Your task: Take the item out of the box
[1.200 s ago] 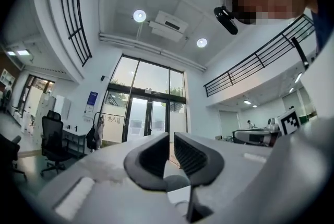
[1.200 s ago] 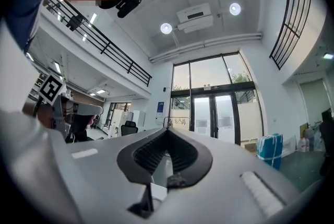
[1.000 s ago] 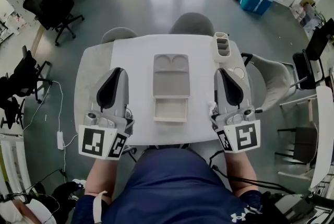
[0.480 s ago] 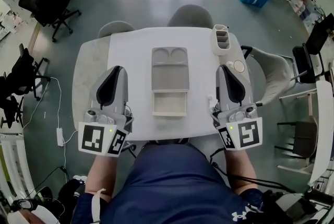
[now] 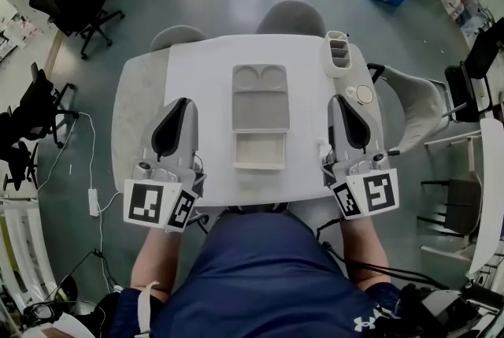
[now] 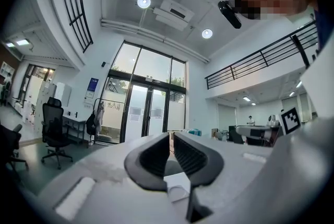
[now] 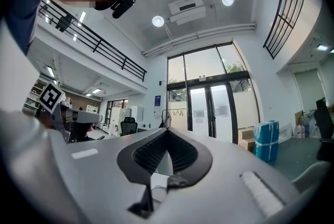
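A shallow beige open box (image 5: 260, 151) lies on the white table (image 5: 205, 68), just in front of a grey moulded tray (image 5: 260, 96) with two round hollows. I make out nothing inside the box. My left gripper (image 5: 179, 102) hovers over the table's left part, left of the box, pointing away from me. Its jaws (image 6: 171, 137) stand almost together with only a thin slit and nothing between them. My right gripper (image 5: 343, 98) is right of the box, with its jaws (image 7: 167, 131) shut and empty. Neither gripper touches the box.
A pale organiser with several slots (image 5: 339, 53) stands at the table's far right corner, and a small round object (image 5: 364, 94) lies near the right edge. Two grey chairs (image 5: 291, 17) stand behind the table and another (image 5: 413, 116) to its right. Black office chairs (image 5: 71, 5) stand at the far left.
Both grippers have sunk a little toward the table's near edge. Their jaws look the same, and the box and tray have not moved.
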A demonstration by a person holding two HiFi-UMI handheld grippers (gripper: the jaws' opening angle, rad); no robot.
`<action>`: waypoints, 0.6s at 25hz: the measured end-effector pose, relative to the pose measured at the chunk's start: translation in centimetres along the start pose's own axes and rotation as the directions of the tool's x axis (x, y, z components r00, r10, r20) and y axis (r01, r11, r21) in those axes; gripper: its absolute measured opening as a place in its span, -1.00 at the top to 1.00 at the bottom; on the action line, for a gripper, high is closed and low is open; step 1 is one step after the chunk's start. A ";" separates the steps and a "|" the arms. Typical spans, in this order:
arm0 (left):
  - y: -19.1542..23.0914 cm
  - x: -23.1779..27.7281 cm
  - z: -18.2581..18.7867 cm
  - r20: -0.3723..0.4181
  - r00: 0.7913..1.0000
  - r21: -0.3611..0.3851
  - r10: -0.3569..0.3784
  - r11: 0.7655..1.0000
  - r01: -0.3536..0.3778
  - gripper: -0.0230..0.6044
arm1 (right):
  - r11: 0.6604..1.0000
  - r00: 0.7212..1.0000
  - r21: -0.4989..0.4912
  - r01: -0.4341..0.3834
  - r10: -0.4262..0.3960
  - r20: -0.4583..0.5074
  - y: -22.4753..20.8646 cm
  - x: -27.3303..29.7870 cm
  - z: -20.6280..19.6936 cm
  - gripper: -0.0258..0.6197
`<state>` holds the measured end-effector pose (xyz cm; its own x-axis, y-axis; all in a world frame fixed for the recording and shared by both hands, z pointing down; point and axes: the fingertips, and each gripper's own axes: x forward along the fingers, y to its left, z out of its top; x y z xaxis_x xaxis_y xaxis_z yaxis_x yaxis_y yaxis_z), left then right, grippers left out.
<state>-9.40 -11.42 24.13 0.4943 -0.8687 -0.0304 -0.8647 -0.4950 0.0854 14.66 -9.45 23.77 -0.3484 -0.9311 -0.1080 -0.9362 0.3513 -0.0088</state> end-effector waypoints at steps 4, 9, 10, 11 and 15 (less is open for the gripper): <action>0.2 0.0 -0.1 -0.011 1.000 0.014 0.003 1.000 -0.003 0.84 | 1.000 1.000 0.031 -0.002 0.003 -0.012 0.2 -0.1 -0.6 0.92; 0.1 0.0 -0.5 -0.022 1.000 0.032 -0.003 0.999 0.003 0.84 | 0.999 1.000 0.048 -0.009 0.010 -0.029 0.9 -0.1 -1.4 0.92; 0.1 0.0 -0.5 -0.024 1.000 0.031 -0.004 1.000 0.005 0.84 | 0.999 0.999 0.049 -0.009 0.011 -0.031 1.0 -0.1 -1.5 0.92; 0.1 0.0 -0.6 -0.026 1.000 0.030 -0.004 1.000 0.005 0.84 | 0.999 0.999 0.050 -0.009 0.010 -0.032 1.0 -0.1 -1.5 0.92; 0.3 0.0 -1.0 -0.035 0.999 0.024 -0.003 1.000 0.004 0.84 | 0.999 0.999 0.051 0.004 -0.003 -0.033 0.7 -0.2 -1.5 0.92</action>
<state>-9.60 -11.59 25.17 0.4996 -0.8662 0.0046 -0.8648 -0.4985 0.0611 14.03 -9.21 25.26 -0.3471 -0.9348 -0.0752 -0.9342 0.3517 -0.0598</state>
